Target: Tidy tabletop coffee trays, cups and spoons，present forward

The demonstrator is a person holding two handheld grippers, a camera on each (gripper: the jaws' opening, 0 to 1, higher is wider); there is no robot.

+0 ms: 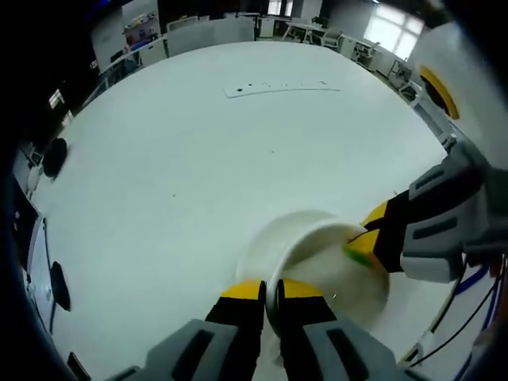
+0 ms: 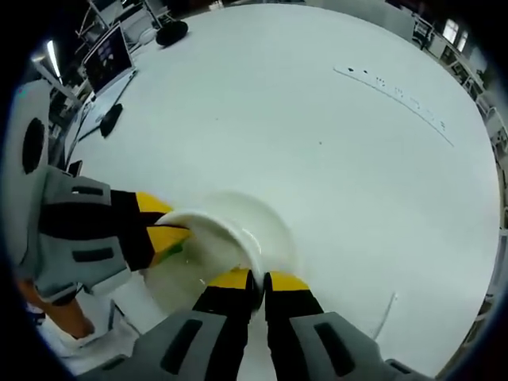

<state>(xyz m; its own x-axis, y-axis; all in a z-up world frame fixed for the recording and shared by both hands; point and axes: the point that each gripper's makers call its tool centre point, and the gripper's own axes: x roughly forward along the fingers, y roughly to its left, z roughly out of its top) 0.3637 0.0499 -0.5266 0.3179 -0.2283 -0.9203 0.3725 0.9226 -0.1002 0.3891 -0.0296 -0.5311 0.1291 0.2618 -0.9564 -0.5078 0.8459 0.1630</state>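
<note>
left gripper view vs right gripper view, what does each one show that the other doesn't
Left gripper view alone: a yellow-edged white object at the table's far right. Right gripper view alone: a laptop and a spoon on the table. Both: the white cup, both hand-held grippers, left and right, clamped on its rim, and the white strip.

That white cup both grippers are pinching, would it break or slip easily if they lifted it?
The white cup looks glossy and thick-walled, probably ceramic, so likely rigid, fairly heavy and breakable if dropped. Its smooth rim may slip between the left gripper and right gripper, each pinching only a thin edge. It already sits tilted, so it could tip.
</note>
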